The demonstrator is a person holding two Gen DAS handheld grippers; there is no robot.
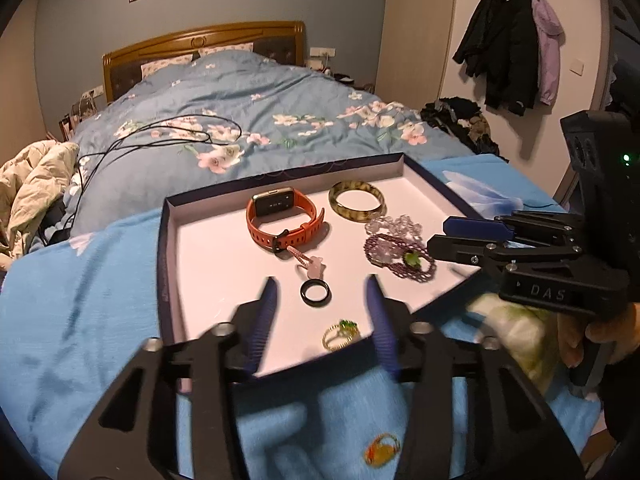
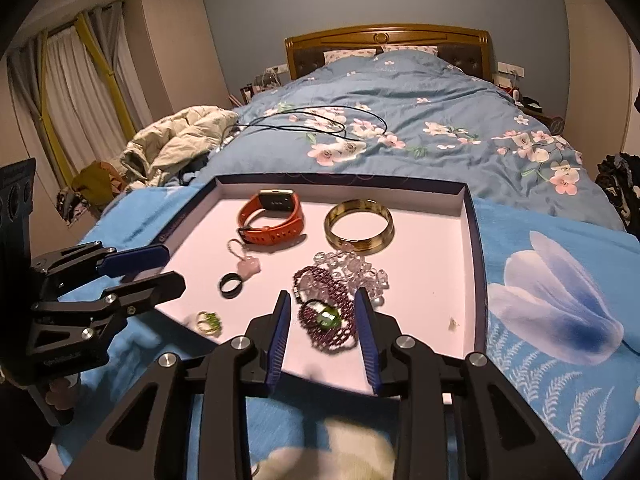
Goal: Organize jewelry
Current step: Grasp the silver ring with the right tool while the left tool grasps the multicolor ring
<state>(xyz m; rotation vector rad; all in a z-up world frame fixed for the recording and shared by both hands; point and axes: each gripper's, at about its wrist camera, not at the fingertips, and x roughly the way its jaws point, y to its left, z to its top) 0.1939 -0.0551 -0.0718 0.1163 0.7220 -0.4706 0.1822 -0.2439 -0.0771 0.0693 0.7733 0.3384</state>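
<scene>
Purple beaded bracelet (image 2: 325,312) with green stone, coiled in tray (image 2: 472,216)

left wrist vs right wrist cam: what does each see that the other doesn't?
Left wrist only: dark and lilac coats hung on the wall, and an orange-and-gold ring lying on the blue cloth outside the tray.

Right wrist only: curtained window, and the large white-and-blue flower print on the cloth.

Both: the shallow white tray with dark rim, orange-strapped smartwatch, olive-green bangle, plain black ring, gold ring with green stone, and purple beaded bracelet with green stone. Both grippers, left and right, are open.
</scene>
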